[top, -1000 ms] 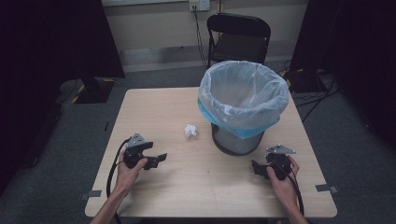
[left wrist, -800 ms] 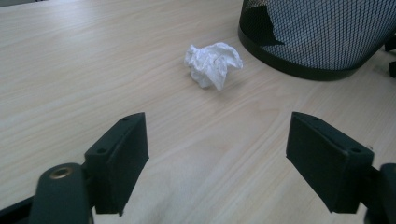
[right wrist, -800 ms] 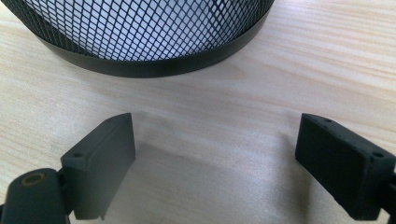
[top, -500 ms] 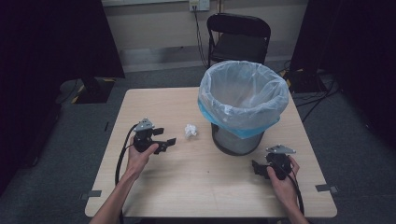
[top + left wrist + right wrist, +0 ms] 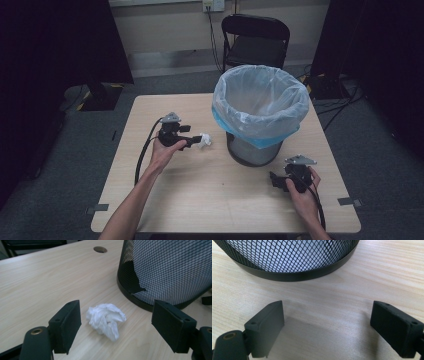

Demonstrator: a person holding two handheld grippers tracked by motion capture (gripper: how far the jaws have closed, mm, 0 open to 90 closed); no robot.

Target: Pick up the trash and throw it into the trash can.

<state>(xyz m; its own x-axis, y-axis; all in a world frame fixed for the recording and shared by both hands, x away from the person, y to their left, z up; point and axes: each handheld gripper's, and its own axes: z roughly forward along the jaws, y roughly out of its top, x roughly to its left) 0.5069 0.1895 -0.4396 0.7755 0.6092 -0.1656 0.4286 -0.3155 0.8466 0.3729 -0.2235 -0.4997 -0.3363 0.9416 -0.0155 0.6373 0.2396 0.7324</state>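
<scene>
White crumpled tissue (image 5: 106, 320) lies between the left hand-held gripper's (image 5: 116, 327) spread jaws, untouched. Closing off-centre could nudge it across the table (image 5: 37, 285); the right hand-held gripper (image 5: 327, 327) gapes idle.

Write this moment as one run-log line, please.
left gripper: open, jaws just closing around paper wad, no contact | right gripper: open, idle near bin | table

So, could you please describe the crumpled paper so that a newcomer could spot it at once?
Start at the mesh bin with its plastic liner, standing on the wooden table. Just left of its base, between the open jaws of the left gripper, lies the paper ball. It is the only white, crumpled thing on the tabletop.
</scene>
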